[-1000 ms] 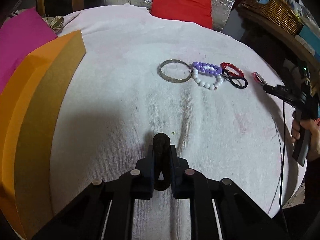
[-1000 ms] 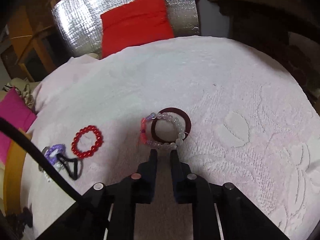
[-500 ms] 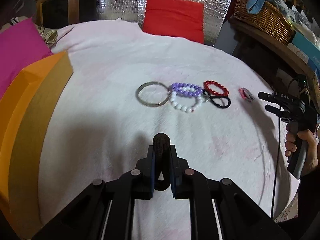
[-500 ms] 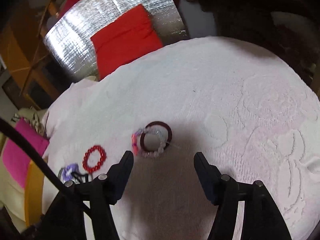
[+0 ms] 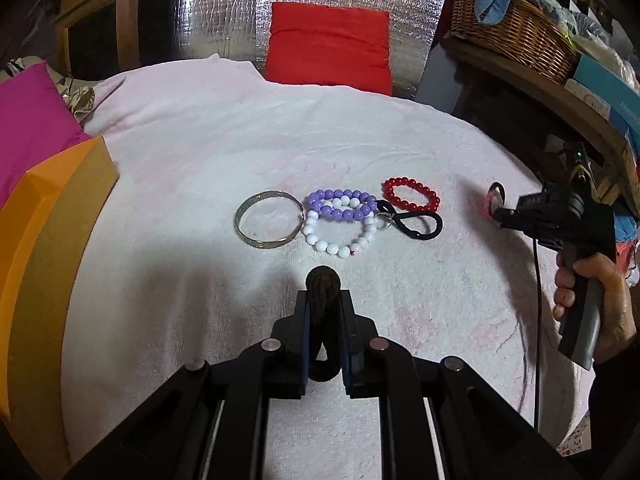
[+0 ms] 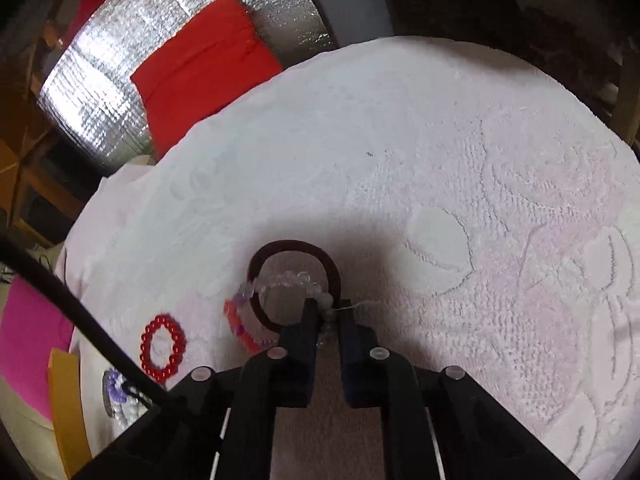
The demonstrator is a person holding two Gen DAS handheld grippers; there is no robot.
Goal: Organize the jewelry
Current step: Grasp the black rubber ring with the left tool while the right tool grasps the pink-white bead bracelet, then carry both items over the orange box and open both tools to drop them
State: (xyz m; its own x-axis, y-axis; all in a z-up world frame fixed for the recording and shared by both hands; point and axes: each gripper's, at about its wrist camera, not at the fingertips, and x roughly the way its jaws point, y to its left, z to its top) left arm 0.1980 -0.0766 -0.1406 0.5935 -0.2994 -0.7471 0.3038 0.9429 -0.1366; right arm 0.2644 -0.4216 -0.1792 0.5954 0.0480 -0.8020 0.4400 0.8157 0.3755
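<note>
My left gripper (image 5: 324, 312) grips a dark hair tie (image 5: 323, 280); my right gripper (image 6: 329, 320) pinches the clear bead bracelet (image 6: 288, 282) just ahead, ready to lift toward the jewelry row (image 5: 340, 216).

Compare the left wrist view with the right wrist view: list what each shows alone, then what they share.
Left wrist only: left gripper shut on a dark hair tie, silver bangle, white bead bracelet, wicker basket.
Right wrist only: right gripper shut on a clear bead bracelet, lying over a maroon hair tie.
Both: red bead bracelet, purple bead bracelet, red cushion, white towel.
</note>
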